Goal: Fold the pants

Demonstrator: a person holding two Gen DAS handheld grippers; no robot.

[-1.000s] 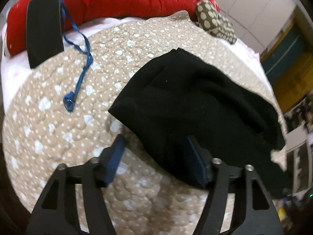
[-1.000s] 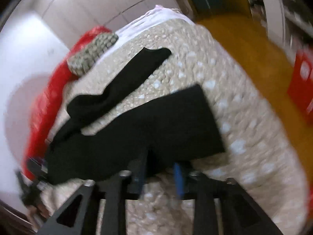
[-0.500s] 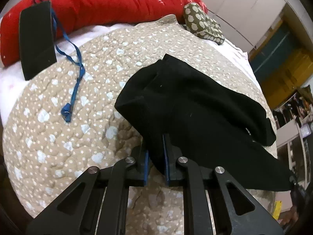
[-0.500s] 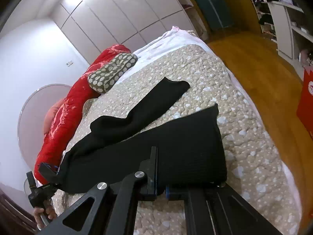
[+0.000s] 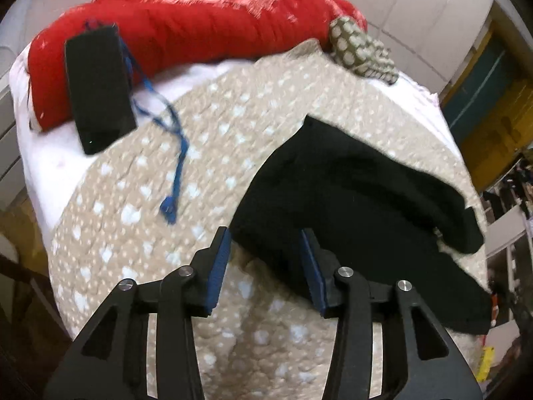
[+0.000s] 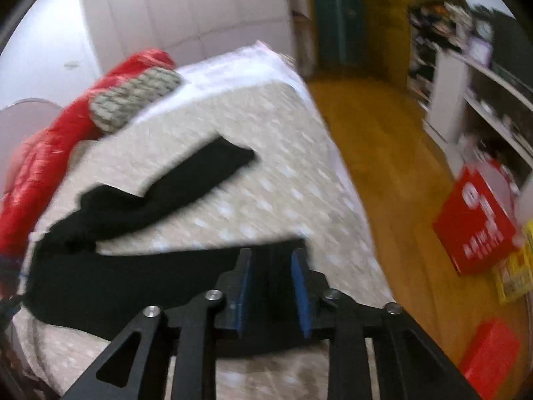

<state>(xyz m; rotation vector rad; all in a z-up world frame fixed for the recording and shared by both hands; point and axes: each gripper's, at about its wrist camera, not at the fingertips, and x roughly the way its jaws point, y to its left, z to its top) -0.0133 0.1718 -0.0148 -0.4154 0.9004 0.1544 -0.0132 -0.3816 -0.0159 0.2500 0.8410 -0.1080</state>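
Note:
Black pants (image 5: pixel 359 200) lie spread on a beige dotted quilt (image 5: pixel 140 220) on a bed. In the left wrist view my left gripper (image 5: pixel 266 263) is open, its blue pads either side of the pants' near edge without gripping it. In the right wrist view the pants (image 6: pixel 126 276) stretch from the left, one leg (image 6: pixel 206 166) angled away across the quilt (image 6: pixel 273 193). My right gripper (image 6: pixel 271 290) is open over the near leg's end, the fabric lying between its pads. This view is blurred by motion.
A red bolster (image 5: pixel 200 26) and a spotted cushion (image 5: pixel 359 50) lie at the bed's head. A black box (image 5: pixel 96 86) with a blue strap (image 5: pixel 176 173) rests on the quilt's left. Wooden floor (image 6: pixel 393 173), red boxes (image 6: pixel 476 220) and shelves (image 6: pixel 483 93) are right of the bed.
Both grippers were shut on the pants half a second ago and have opened, letting the fabric go. Both cameras have shifted, and the right view swung to the right.

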